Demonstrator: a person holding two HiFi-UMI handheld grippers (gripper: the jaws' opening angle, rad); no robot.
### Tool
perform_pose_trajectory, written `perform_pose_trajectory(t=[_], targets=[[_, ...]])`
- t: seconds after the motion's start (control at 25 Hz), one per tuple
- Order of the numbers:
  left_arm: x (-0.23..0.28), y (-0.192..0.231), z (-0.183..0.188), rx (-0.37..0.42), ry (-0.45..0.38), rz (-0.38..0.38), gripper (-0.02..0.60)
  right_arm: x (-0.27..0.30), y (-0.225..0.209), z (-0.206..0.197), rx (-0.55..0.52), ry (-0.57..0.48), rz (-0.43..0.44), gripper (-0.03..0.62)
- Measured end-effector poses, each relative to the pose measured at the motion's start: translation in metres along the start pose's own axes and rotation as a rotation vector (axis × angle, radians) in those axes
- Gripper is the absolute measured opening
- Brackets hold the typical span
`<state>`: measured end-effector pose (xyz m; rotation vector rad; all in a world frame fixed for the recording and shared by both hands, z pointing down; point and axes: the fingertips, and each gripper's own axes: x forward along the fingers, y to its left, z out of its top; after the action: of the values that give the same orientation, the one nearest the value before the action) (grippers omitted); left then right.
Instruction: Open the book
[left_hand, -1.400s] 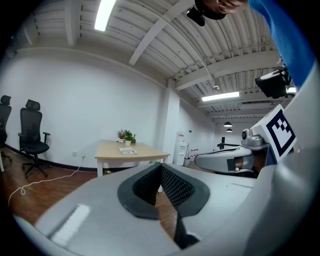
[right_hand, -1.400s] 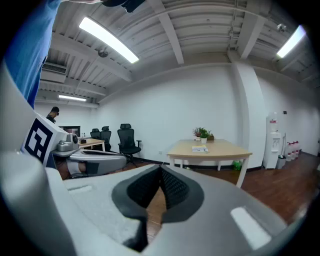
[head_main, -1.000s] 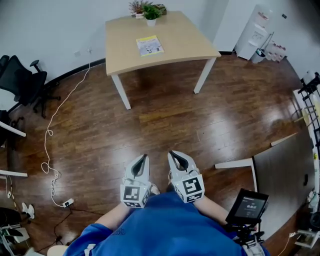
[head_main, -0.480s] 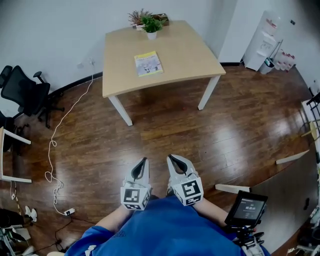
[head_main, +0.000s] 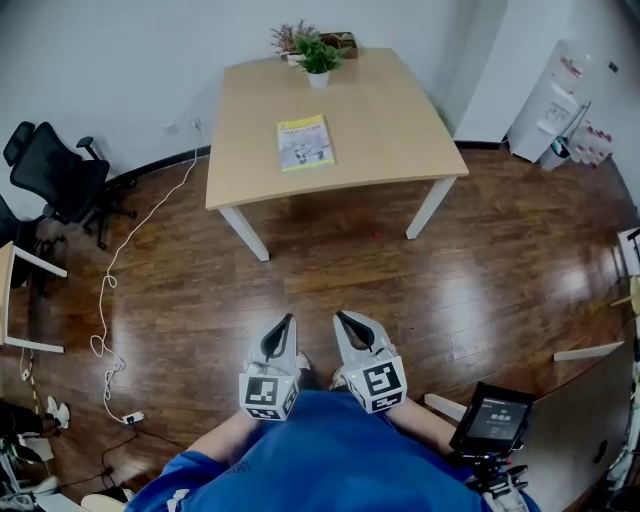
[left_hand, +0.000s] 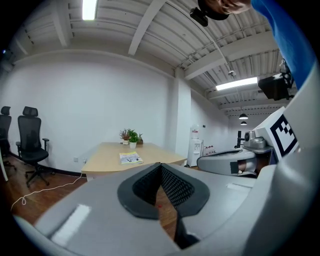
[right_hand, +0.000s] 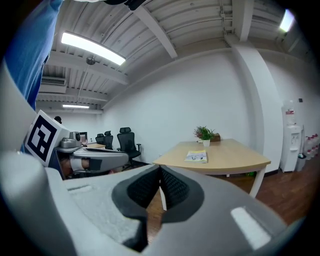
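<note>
1. Head view: left tool (head_main: 289, 320) and right tool (head_main: 341, 317) sit side by side low in frame, close to the person's body, over bare wood floor (head_main: 330, 250). The book (head_main: 304, 142) lies closed and flat on the bench (head_main: 390, 110), left of its middle, well apart from both tools. A potted plant (head_main: 318, 55) stands at the bench's far edge.
2. Left gripper view: left tool is clenched, pads meeting at the tips, nothing between them. Book (left_hand: 130, 158) is ahead on the bench top, well off.
3. Right gripper view: right tool is clenched too, and empty. Book (right_hand: 197, 156) lies ahead on the bench, plant behind it.
4. Judgement: the step in hand is reaching the bench, and opening has not begun. The next move calls for closing the gap. Then one tool should catch the cover's free edge, likely while the other steadies the book.
</note>
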<state>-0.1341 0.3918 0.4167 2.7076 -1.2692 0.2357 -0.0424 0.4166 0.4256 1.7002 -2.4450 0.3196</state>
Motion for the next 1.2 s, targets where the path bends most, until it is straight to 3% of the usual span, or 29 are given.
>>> perform_pose_trajectory(t=[0.32, 0.64, 1.2], targets=[[0.069, 0.04, -0.004, -0.037, 0.0, -0.015, 0.006, 0.066, -0.039, 0.006, -0.006, 0.012, -0.02, 0.003], [0.155, 0.106, 0.018, -0.058, -0.017, -0.088, 0.006, 0.158, -0.077, 0.035, -0.024, 0.035, -0.099, 0.003], [0.233, 0.18, 0.042, -0.083, -0.015, -0.127, 0.006, 0.259, -0.112, 0.065, -0.007, 0.042, -0.163, 0.003]])
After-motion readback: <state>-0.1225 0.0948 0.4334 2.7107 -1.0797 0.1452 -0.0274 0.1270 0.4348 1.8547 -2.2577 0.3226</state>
